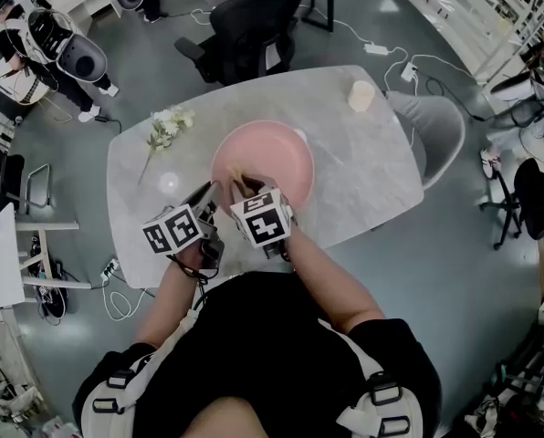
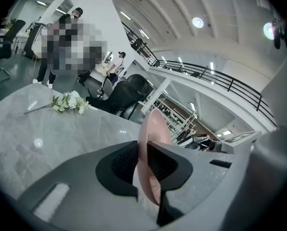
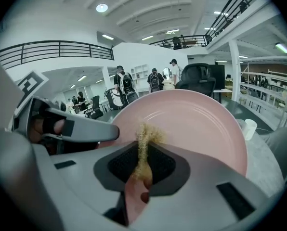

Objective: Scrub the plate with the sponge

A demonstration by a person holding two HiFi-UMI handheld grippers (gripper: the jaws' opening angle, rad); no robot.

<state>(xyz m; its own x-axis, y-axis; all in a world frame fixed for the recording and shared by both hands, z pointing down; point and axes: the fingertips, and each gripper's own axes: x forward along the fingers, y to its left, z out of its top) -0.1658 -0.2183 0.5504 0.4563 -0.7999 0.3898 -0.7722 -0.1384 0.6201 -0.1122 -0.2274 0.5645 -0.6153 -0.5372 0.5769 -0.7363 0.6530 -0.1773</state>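
**Plate pinched by its rim, sponge at its face**

On the far left part of the surface (image 1: 363, 172) lies a sprig of white flowers (image 1: 167, 126), well clear of the work. Nearer the person, the left hand-held gripper (image 1: 215, 190) has its jaws pressed onto the near rim of the pink plate (image 1: 272, 158). In the left gripper view the plate (image 2: 155, 129) runs edge-on between the two dark pads of that hand-held gripper (image 2: 142, 160).

The plate sits about the middle of the surface. It looks tipped up with its face toward the person. Whether its far rim rests on the surface I cannot tell.

Just to the right, the right hand-held gripper (image 1: 245, 188) pinches the sponge (image 3: 146, 138), a yellowish wad squeezed thin between the jaws. Its frayed tip pokes out past the pads of that hand-held gripper (image 3: 143, 162) and meets the lower part of the plate's face (image 3: 196, 124). A pale cup (image 1: 360, 95) stands near the far right corner, out of the way.

To my eye the scrubbing is at its start or early on, with the sponge low on the plate near the left jaws. To do it well, the left grip should stay firm so the plate does not swivel under the push. Only the free tip of the sponge should rub, never the hard jaws. Overlapping strokes should work outward across the face to the far rim. Too much push could lever the plate out of the left pinch.
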